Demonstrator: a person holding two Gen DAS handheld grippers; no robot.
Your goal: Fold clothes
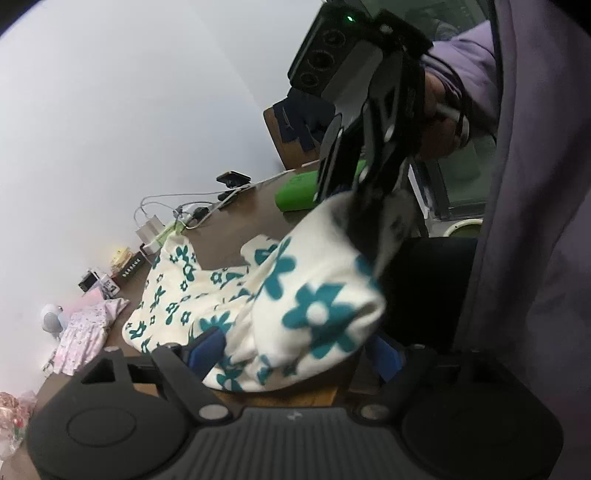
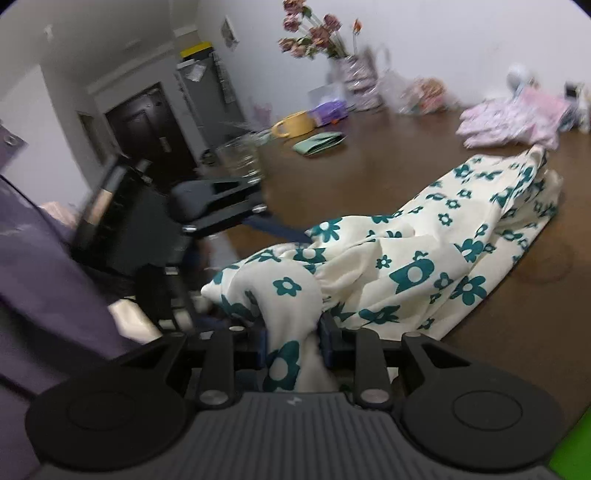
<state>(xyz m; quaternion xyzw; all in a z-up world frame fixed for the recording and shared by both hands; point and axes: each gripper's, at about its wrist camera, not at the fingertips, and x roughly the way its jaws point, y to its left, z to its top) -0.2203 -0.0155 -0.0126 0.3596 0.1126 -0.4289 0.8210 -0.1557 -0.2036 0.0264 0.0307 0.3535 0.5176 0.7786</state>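
Cream floral garment (image 2: 424,258) is pinched in the right gripper (image 2: 291,343) above the brown table (image 2: 369,173) — left gripper (image 1: 291,354) is spread apart, cloth draped between.

Soft, even indoor light, a touch dim, with no hard shadows or glare. Heavy fisheye bending and black corners in both views, and motion blur smears the pink patterned folded clothes (image 2: 513,120) and dried rose bouquet (image 2: 314,31).

right gripper (image 2: 291,341) has its jaws pinched tight on a bunch of the floral garment (image 2: 406,258), left gripper (image 1: 295,350) spread wide just beside that bunch, gripping nothing.
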